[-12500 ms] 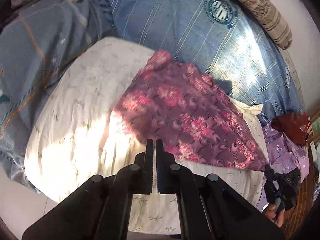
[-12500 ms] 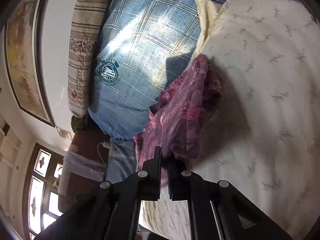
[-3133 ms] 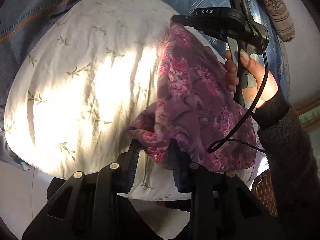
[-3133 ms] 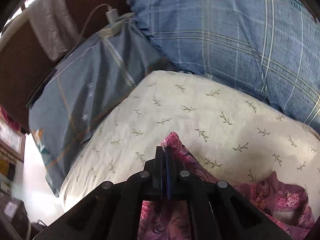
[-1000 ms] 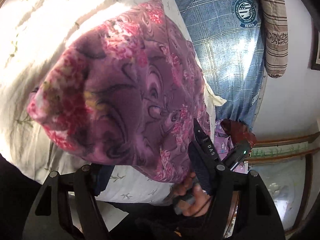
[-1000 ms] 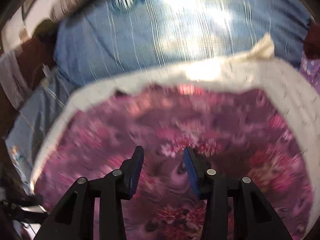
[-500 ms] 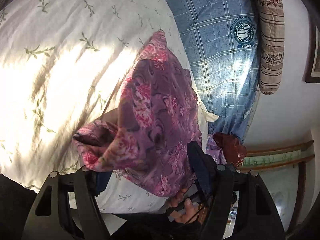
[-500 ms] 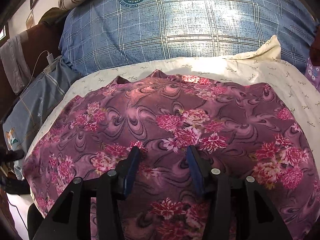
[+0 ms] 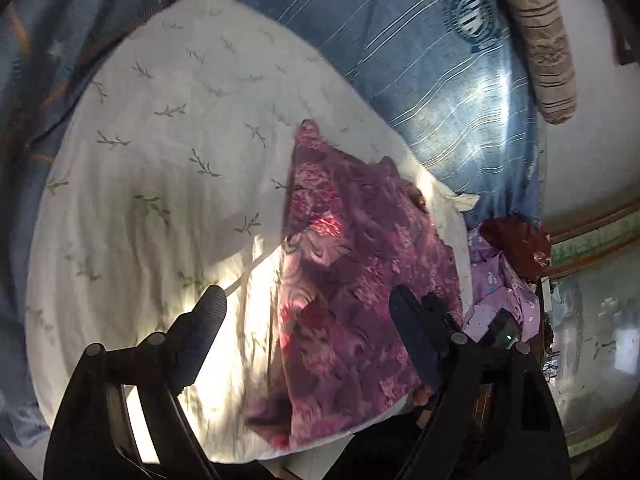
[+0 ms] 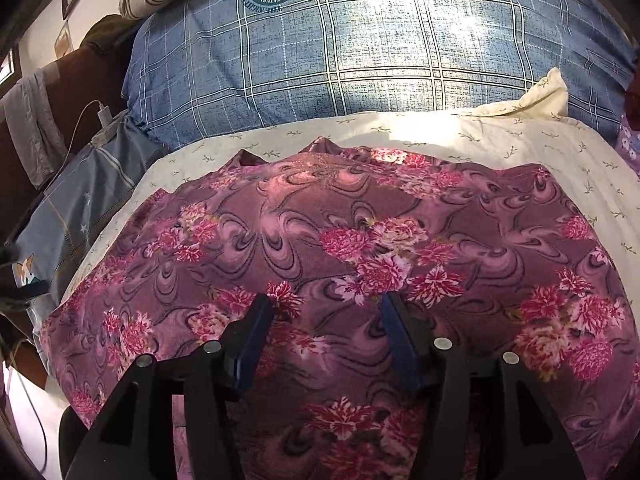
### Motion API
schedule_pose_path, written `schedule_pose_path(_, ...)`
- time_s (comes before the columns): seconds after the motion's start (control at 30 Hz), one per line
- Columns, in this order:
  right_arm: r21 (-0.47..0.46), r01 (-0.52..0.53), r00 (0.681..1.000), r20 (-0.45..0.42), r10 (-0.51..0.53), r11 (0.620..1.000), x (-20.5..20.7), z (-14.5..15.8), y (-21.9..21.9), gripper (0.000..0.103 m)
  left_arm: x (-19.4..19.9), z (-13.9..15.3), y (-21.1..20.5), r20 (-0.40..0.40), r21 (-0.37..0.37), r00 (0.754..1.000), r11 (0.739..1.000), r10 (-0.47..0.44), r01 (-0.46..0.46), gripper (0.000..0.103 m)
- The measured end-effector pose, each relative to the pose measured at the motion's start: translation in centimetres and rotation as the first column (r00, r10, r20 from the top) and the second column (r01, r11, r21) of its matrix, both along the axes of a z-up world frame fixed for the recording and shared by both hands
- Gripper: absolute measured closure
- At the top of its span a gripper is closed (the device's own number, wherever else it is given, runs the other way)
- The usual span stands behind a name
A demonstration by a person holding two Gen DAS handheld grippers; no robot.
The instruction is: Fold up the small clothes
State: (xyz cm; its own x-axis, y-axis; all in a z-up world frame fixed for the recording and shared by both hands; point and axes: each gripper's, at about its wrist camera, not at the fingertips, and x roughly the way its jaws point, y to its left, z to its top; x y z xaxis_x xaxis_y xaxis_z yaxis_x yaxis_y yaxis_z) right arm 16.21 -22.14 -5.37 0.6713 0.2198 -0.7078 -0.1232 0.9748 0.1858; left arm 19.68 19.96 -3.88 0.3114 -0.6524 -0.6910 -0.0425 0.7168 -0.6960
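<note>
Tools are both seen spread, their jaws having just been opening, and nothing is pinched. Under the right tool (image 10: 326,320) the purple flowered garment (image 10: 340,248) is spread flat on the cream pillow (image 10: 480,132), its near hem passing below the fingers. In the left wrist view the left tool (image 9: 308,312) hovers over the garment's left folded edge, with the cloth running away lengthwise toward the blue checked pillow (image 9: 420,60). The right tool is judged nearer for the next fold across that long axis.
</note>
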Motion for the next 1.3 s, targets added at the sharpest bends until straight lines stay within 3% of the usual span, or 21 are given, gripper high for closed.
schedule_pose_path(0.1,0.019,-0.001,1.000,-0.009,0.001,1.000,0.0,0.1,-0.2,0.044,2.1,-2.3,-2.9,-0.080,-0.021,0.994,0.997,-0.078,0.076,0.019)
schedule_pose_path(0.23,0.019,0.000,1.000,-0.007,0.000,1.000,0.0,0.1,-0.2,0.044,2.4,-1.6,-6.9,-0.070,-0.090,0.982,0.981,-0.177,0.170,0.019)
schedule_pose_path(0.37,0.030,0.025,1.000,0.013,-0.025,0.999,-0.2,0.8,-0.6,0.049,2.6,-0.9,-8.9,-0.041,-0.056,0.978,0.978,-0.204,0.202,0.019)
schedule_pose_path(0.5,0.022,0.062,0.997,0.036,-0.063,0.998,0.3,1.0,-1.5,0.054,2.7,-1.4,-8.1,-0.034,-0.132,0.987,0.980,-0.156,0.150,0.022)
schedule_pose_path(0.53,-0.002,0.060,0.998,0.010,-0.060,0.998,0.8,0.3,-1.4,0.061,2.4,-1.4,-8.0,-0.023,-0.128,0.990,0.982,-0.141,0.137,0.035)
schedule_pose_path(0.57,-0.028,0.052,0.999,0.006,-0.051,0.998,1.1,-0.3,-1.2,0.062,2.1,-1.2,-7.8,-0.011,-0.118,0.991,0.985,-0.131,0.128,0.045)
schedule_pose_path(0.6,-0.059,0.044,0.998,0.043,-0.041,0.997,0.9,-0.3,-0.9,0.062,1.8,-1.0,-8.0,0.004,-0.111,0.992,0.985,-0.129,0.129,0.070)
schedule_pose_path(0.63,-0.087,0.042,0.998,0.054,-0.038,0.995,0.8,-0.4,-0.5,0.061,1.5,-0.8,-8.2,0.014,-0.111,0.992,0.986,-0.126,0.127,0.084)
schedule_pose_path(0.7,-0.124,0.046,0.997,0.073,-0.037,0.991,0.6,-0.6,0.1,0.060,1.0,0.0,-8.6,0.044,-0.116,0.993,0.986,-0.111,0.116,0.085)
schedule_pose_path(0.87,-0.099,0.044,0.996,0.080,-0.036,0.994,0.5,-0.6,-0.4,0.060,0.4,3.8,-11.1,0.119,-0.135,0.986,0.982,-0.113,0.129,0.087)
schedule_pose_path(1.07,-0.033,0.036,0.996,0.082,-0.033,0.999,0.5,-0.6,-1.3,0.059,1.2,8.9,-17.4,0.178,-0.078,0.962,0.972,-0.206,0.223,0.087)
schedule_pose_path(1.3,0.127,0.001,0.998,0.057,-0.008,0.992,-1.2,-0.3,-3.9,0.059,1.6,9.3,-26.6,0.126,-0.009,0.937,0.944,-0.325,0.329,0.087)
